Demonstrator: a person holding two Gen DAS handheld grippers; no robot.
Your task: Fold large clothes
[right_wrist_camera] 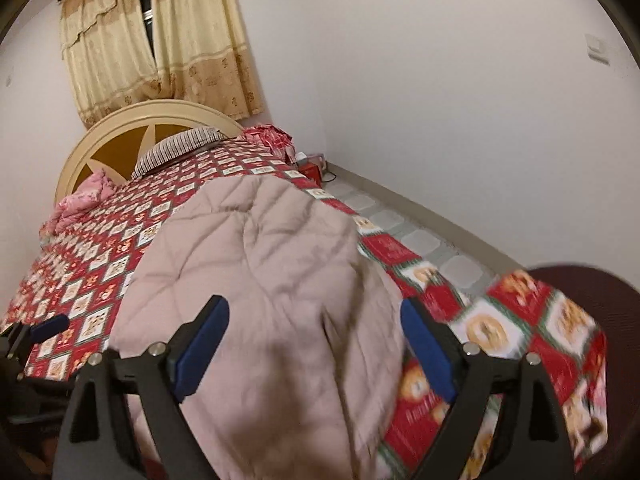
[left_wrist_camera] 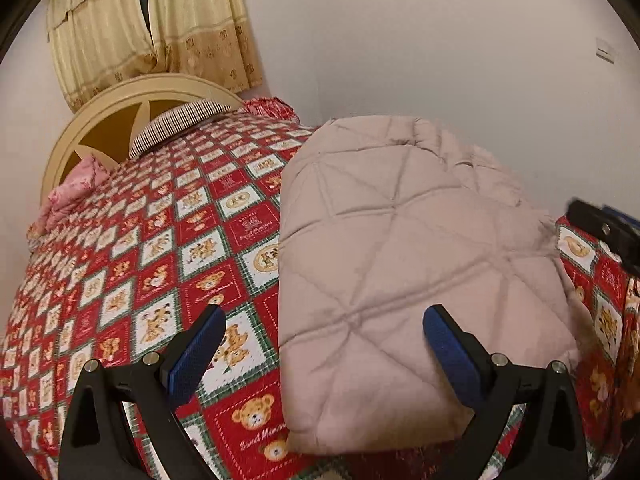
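- Pale pink quilted coat lies folded on the bed, toward the side of the mattress nearest the wall, its diamond stitching facing up.
- Left gripper hangs above the coat's near left edge, angled downward; its blue pads stand wide apart with nothing between them. One finger is over the bedspread, the other over the coat.
- Right gripper sits above the coat's near end, also tilted down, jaws spread wide, no cloth pinched. This view is blurred low down, so contact with the fabric cannot be judged.
- Coat's left edge runs straight along the red teddy-bear bedspread; its far end is rounded and rumpled.
- Bedspread to the left of the coat is flat and bare up to the striped pillow and pink bedding by the cream headboard.
- On the right, a strip of bedspread separates the coat from the mattress edge, then tiled floor and plain wall.
- Beige curtains hang behind the headboard.
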